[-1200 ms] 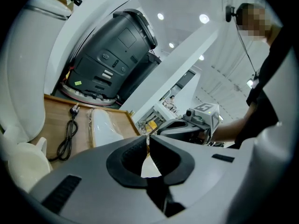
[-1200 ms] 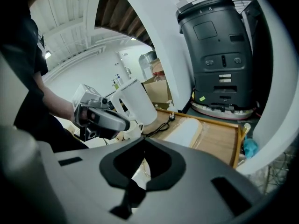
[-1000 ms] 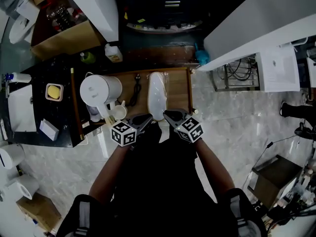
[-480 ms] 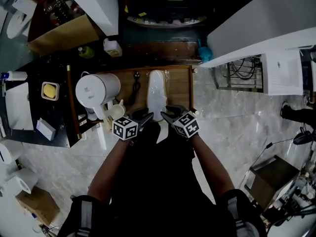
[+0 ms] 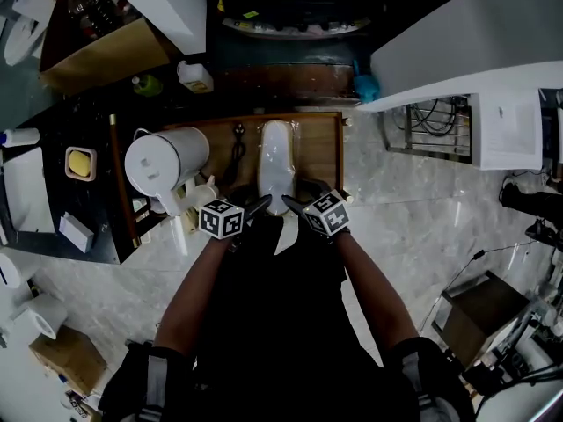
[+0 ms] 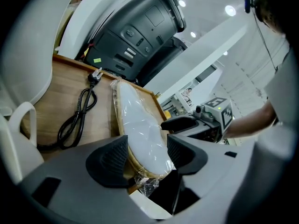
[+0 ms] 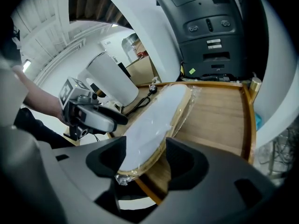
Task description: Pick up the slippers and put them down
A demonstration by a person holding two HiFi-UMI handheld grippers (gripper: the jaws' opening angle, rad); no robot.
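White kettle (image 5: 163, 158) on the left of the wooden table (image 5: 318, 152), with a black cord (image 5: 237, 145) beside it. My left gripper (image 5: 258, 207): jaws released, just been opening, pads off the wrap. Plastic-wrapped slippers (image 5: 275, 156) lie flat on the table right of the cord, near end between both grippers' jaws. My right gripper (image 5: 296, 203): jaws likewise spread, just been opening, gripping nothing.

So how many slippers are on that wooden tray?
1 visible: a white plastic-wrapped slipper with a tan sole lies lengthwise down the middle of the wooden tray, beside a black power cord. A second may be stacked underneath, hidden.
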